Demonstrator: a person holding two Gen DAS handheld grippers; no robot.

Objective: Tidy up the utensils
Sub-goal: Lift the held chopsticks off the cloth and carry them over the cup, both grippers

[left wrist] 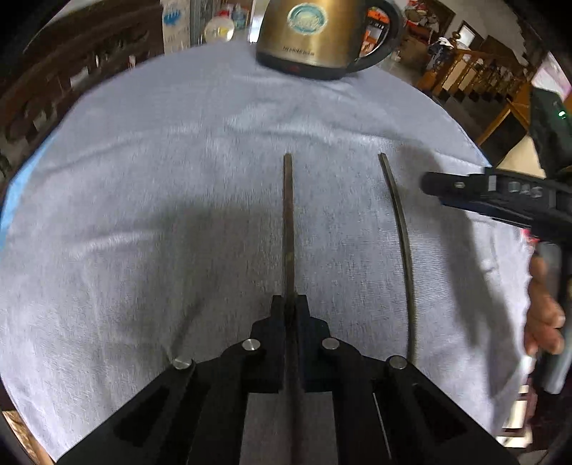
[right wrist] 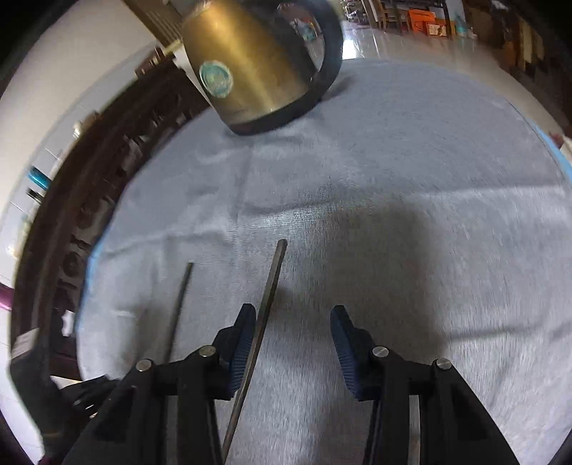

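Observation:
Two long thin dark metal utensil handles lie on the grey cloth. In the left wrist view my left gripper (left wrist: 289,298) is shut on one handle (left wrist: 287,214), which runs straight ahead between the fingers. The second handle (left wrist: 400,229) lies to its right, roughly parallel. My right gripper (left wrist: 429,184) shows at the right edge, held by a hand. In the right wrist view my right gripper (right wrist: 293,314) is open; the second handle (right wrist: 266,304) lies between the fingers, close against the left finger (right wrist: 245,332). The first handle (right wrist: 180,304) lies further left.
A brass-coloured electric kettle (left wrist: 307,32) with a black handle stands at the far edge of the cloth-covered table (left wrist: 143,161); it also shows in the right wrist view (right wrist: 250,68). Dark wooden furniture (right wrist: 89,186) runs along the left. Chairs and room clutter lie beyond.

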